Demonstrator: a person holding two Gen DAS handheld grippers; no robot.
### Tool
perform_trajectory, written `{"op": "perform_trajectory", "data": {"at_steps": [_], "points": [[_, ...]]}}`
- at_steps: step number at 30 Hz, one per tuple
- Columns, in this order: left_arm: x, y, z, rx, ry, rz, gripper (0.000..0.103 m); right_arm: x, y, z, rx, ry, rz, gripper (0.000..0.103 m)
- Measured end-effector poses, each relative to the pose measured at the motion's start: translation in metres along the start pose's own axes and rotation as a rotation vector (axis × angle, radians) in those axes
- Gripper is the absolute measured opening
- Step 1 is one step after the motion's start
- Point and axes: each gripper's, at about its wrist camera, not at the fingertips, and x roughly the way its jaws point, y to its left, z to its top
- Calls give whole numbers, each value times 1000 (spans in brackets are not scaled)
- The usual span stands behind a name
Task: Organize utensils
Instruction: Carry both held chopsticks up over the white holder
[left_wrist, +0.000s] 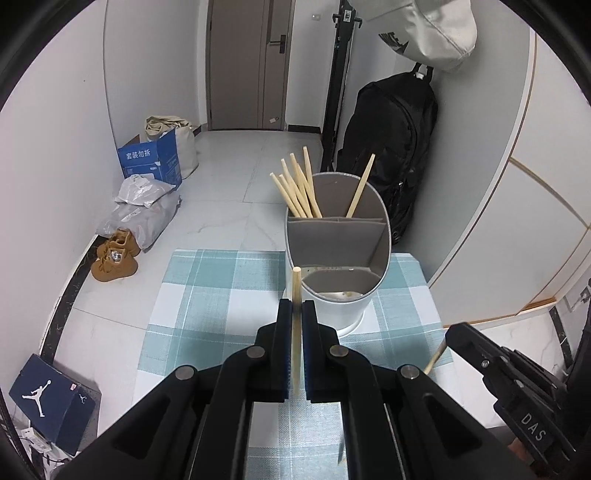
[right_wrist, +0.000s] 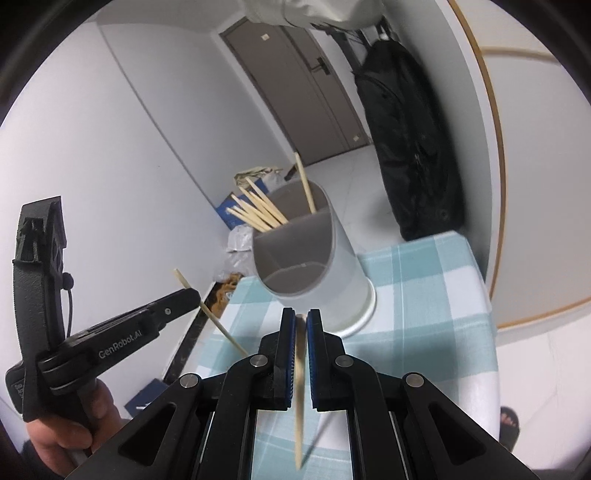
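Observation:
A white utensil holder (left_wrist: 334, 254) with grey dividers stands on a teal checked cloth (left_wrist: 207, 295); it also shows in the right wrist view (right_wrist: 325, 273). Several wooden chopsticks (left_wrist: 295, 188) lean in its far compartments. My left gripper (left_wrist: 296, 314) is shut on one wooden chopstick (left_wrist: 296, 288), held upright just in front of the holder. My right gripper (right_wrist: 301, 325) is shut on another chopstick (right_wrist: 300, 406), also close to the holder. Each gripper shows in the other's view, the left (right_wrist: 184, 299) and the right (left_wrist: 461, 336).
The cloth covers a small table (right_wrist: 458, 387) beside a curved white wall. On the floor lie boxes (left_wrist: 151, 162), parcels, brown shoes (left_wrist: 114, 258) and a shoe box (left_wrist: 48, 402). A black backpack (left_wrist: 391, 147) hangs behind the holder. A door (left_wrist: 247, 62) is at the back.

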Motion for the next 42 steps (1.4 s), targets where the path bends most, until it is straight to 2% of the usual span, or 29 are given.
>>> {"op": "perform_trajectory", "data": {"at_steps": [9, 23, 42], "points": [[-20, -2, 13, 11, -34, -39, 1, -14, 10, 20, -32, -54, -7, 5], [-39, -10, 34, 27, -55, -82, 1, -26, 21, 47, -73, -90, -16, 5], [-56, -11, 108, 3, -100, -141, 1, -34, 38, 135, -119, -172, -11, 5]]}}
